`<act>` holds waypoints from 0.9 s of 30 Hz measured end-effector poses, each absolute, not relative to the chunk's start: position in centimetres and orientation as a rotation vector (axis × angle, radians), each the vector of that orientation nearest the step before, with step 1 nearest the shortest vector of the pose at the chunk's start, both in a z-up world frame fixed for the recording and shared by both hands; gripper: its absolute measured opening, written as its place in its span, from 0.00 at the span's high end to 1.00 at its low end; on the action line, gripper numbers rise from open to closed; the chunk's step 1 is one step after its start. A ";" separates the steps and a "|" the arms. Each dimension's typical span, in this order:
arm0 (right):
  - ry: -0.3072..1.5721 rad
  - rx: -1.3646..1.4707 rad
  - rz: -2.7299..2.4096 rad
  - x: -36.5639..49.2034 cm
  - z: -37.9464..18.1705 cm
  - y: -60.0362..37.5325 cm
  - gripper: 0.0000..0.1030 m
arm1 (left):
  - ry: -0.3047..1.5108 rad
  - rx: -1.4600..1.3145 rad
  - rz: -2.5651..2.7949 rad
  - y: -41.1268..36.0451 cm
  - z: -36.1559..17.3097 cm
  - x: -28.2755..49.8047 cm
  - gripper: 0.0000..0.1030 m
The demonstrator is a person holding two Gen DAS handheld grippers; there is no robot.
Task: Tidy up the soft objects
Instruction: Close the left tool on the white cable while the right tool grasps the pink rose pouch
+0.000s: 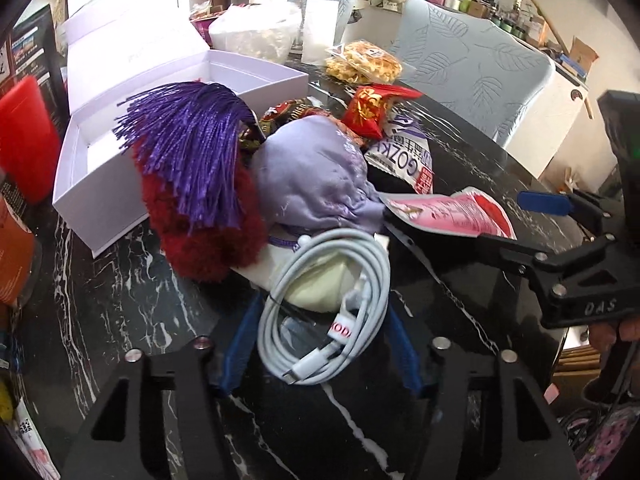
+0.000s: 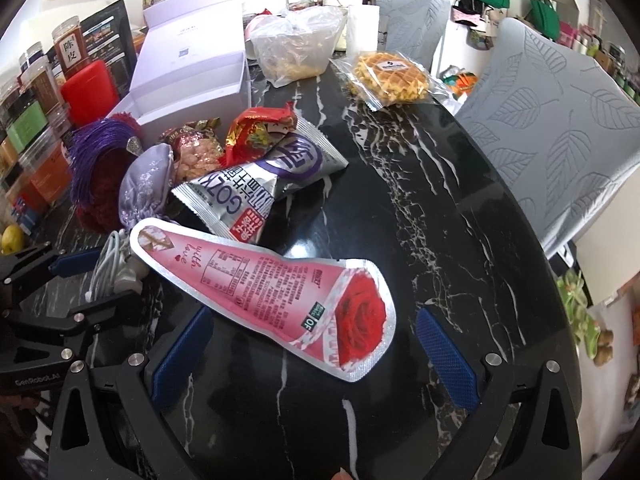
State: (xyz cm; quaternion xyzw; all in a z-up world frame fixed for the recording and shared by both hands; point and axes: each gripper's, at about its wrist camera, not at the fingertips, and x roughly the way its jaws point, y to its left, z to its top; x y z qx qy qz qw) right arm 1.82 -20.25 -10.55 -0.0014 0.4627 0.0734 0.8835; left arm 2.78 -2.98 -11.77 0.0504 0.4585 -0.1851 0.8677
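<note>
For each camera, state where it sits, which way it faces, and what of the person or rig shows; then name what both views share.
Left wrist: on the left gripper, angled down at the coiled white cable between its blue pads; right gripper enters at right.
Right wrist: on the right gripper, angled down at the pink rose pouch; left gripper at left edge.
Shared: marble table, white box, purple tassel.

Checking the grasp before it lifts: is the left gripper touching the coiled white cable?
Touching. The left wrist view shows the left gripper with its blue fingers pressed against both sides of the coiled white cable, no gap showing.
</note>
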 end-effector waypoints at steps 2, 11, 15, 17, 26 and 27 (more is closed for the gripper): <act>0.963 -0.003 0.158 1.7 -10.7 -20.3 0.00 | 0.957 0.101 -0.391 -2.7 -11.7 2.4 0.48; 0.952 -0.051 0.159 1.5 -11.1 -19.5 0.00 | 0.965 0.049 -0.374 -1.8 -11.3 1.2 0.52; 0.953 -0.058 0.170 1.5 -11.4 -19.3 0.00 | 0.967 0.076 -0.368 -1.9 -11.3 1.0 0.51; 0.951 -0.056 0.172 1.5 -11.4 -19.3 0.00 | 0.969 0.092 -0.366 -2.1 -11.3 1.2 0.51; 0.929 -0.140 0.176 2.0 -11.9 -18.7 0.00 | 0.963 0.144 -0.382 -3.4 -11.4 2.4 0.44; 0.926 -0.149 0.175 2.0 -12.0 -18.6 0.00 | 0.959 0.144 -0.382 -3.5 -11.4 2.6 0.43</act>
